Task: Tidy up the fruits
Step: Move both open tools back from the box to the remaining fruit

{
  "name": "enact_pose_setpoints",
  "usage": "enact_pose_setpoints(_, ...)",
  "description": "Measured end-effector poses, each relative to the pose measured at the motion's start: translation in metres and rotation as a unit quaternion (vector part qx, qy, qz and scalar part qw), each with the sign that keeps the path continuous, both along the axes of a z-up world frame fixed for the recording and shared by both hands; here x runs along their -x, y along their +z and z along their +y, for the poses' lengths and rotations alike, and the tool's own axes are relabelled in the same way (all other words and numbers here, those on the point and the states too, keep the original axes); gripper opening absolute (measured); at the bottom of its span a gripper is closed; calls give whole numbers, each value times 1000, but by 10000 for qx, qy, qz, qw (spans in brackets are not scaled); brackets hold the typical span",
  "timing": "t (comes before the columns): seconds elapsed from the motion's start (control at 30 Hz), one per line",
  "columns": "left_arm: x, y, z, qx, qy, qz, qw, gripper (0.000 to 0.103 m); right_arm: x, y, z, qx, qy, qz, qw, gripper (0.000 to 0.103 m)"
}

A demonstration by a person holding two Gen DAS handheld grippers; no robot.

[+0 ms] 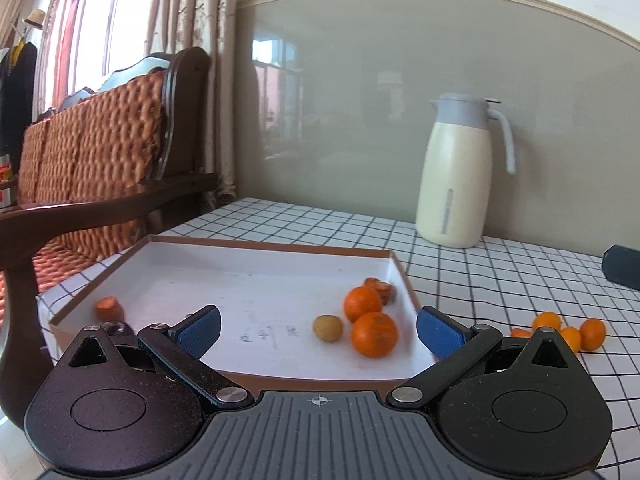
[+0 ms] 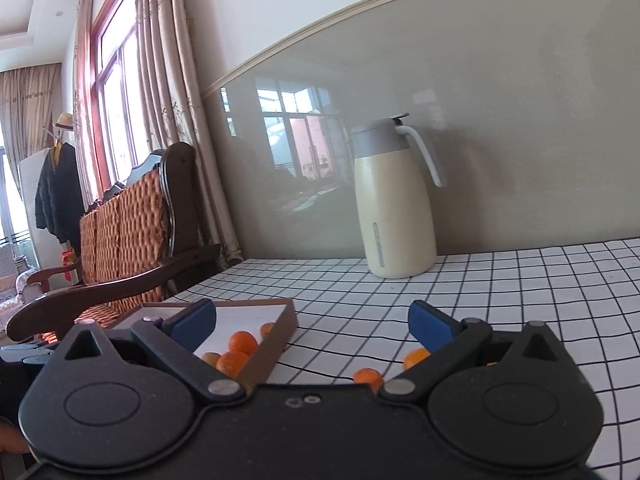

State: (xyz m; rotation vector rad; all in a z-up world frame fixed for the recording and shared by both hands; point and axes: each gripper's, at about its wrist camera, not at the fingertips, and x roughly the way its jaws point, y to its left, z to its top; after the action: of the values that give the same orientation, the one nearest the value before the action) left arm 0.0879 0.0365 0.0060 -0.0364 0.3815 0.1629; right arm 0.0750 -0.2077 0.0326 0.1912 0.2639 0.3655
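Observation:
A shallow white tray with a brown rim [image 1: 276, 242] lies on the checked tablecloth. In it sit two oranges [image 1: 374, 334], a small yellowish fruit [image 1: 327, 328], a carrot piece at the right [image 1: 380, 289] and another carrot piece at the left [image 1: 109, 308]. Several small oranges [image 1: 570, 330] lie on the cloth to the right of the tray. My left gripper [image 1: 318, 328] hangs open above the tray's near edge, holding nothing. My right gripper [image 2: 312, 322] is open and empty over the cloth, with the tray [image 2: 286, 326] at its left and small oranges [image 2: 368, 376] just below it.
A cream thermos jug with a grey lid and handle [image 1: 456, 176] stands at the back by the wall. A dark object [image 1: 622, 266] lies at the far right. A wooden chair with a woven cushion [image 1: 92, 152] stands off the table's left edge.

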Motion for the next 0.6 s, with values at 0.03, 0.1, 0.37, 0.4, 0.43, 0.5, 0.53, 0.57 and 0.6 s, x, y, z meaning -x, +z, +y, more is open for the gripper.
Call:
enact_pose_setpoints(0.03, -1, 0, -3, -13, -31, 8, 10000, 103, 0, -1, -1, 13, -19, 16, 10000, 97)
enact_pose_setpoints(0.1, -2, -1, -8, -48, -92, 21, 9999, 103, 2, -1, -4, 26, -44, 42, 10000, 97)
enact_pose_setpoints(0.37, -8, -4, -33, -92, -378, 93, 9992, 103, 6, -5, -13, 289, -232, 53, 9993, 97)
enact_pose_setpoints(0.4, -8, -5, -36, -98, -412, 99, 9991, 103, 7, -6, -14, 308, -256, 77, 9992, 97)
enact_pose_setpoints(0.43, -8, -5, -40, -109, -452, 104, 9989, 103, 6, -6, -16, 313, -273, 106, 9991, 97)
enact_pose_setpoints(0.5, -9, -6, -46, -140, -526, 113, 9985, 103, 7, -8, -20, 302, -317, 162, 9989, 97)
enact_pose_setpoints(0.53, -9, -6, -50, -158, -558, 121, 9982, 103, 6, -8, -22, 303, -332, 190, 9988, 97)
enact_pose_setpoints(0.57, -9, -7, -54, -175, -598, 128, 9980, 103, 5, -9, -25, 317, -358, 225, 9986, 97)
enact_pose_setpoints(0.6, -9, -8, -57, -184, -630, 132, 9978, 103, 5, -9, -26, 332, -391, 251, 9984, 97)
